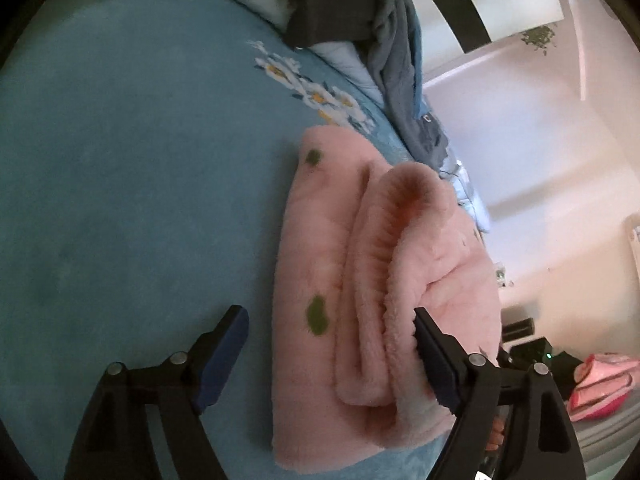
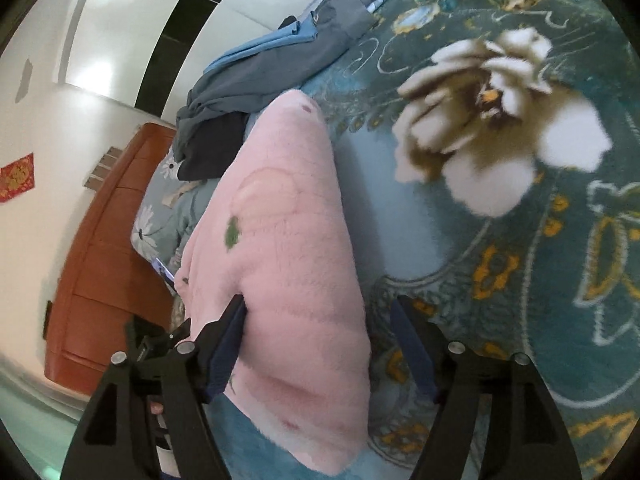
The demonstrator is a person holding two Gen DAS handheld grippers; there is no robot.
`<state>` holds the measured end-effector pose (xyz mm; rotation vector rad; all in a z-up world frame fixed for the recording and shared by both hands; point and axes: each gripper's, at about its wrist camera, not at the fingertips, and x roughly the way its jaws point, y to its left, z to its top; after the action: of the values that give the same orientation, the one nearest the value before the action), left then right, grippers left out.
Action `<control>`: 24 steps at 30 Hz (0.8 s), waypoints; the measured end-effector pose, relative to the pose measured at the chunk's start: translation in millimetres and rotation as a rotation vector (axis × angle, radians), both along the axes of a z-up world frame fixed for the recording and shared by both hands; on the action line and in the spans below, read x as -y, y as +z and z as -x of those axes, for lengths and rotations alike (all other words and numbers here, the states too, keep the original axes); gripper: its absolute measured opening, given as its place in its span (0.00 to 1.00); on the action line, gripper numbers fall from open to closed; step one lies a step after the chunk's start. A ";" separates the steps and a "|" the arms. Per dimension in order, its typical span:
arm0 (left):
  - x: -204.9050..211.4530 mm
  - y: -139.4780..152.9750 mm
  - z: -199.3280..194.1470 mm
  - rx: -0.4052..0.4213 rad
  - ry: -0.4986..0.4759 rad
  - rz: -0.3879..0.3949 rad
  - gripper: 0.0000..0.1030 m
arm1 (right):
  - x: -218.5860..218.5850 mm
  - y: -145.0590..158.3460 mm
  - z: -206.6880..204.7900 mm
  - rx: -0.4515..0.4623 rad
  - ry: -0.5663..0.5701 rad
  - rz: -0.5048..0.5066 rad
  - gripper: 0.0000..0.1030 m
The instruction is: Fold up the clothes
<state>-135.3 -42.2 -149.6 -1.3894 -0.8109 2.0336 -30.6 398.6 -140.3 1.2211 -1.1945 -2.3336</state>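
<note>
I see the folded fluffy pink garment [image 1: 384,280] at centre frame, lying on the teal flowered blanket [image 1: 120,160]. My left gripper [image 1: 328,344] stands open around its near fold. My right gripper [image 2: 320,344] is open too, one pad touching the fleece.

Left claw [image 1: 326,344] at 6 o'clock, jaws wide apart. Left finger over bare teal blanket [image 1: 120,180], not touching the cloth. Right finger's pad lies against the folded edge of the pink fleece garment [image 1: 384,280]; no squeeze visible. Garment lies folded on the bed from centre toward 5 o'clock, green spots on its flat lower layer, a thick rolled fold on top. White flower print [image 1: 312,88] at 12 o'clock. Grey and dark clothes [image 1: 392,48] heaped at 1 o'clock along the bed edge. Pink bag [image 1: 600,384] at 4 o'clock, off the bed.
</note>
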 end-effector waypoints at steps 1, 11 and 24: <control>-2.0 0.1 1.4 -0.002 -0.010 0.001 0.81 | 1.0 -0.1 2.1 -0.001 0.002 0.000 0.71; -9.2 1.9 5.0 0.020 -0.028 -0.089 0.54 | 3.2 15.3 6.3 -0.031 0.029 0.021 0.37; -84.1 73.7 3.4 -0.111 -0.143 -0.131 0.45 | -72.3 65.4 5.7 -0.113 0.016 0.023 0.32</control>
<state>-138.7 41.9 -75.9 -1.2156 -0.7593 1.8953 -36.3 470.9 -74.8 1.0717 -1.1661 -2.3365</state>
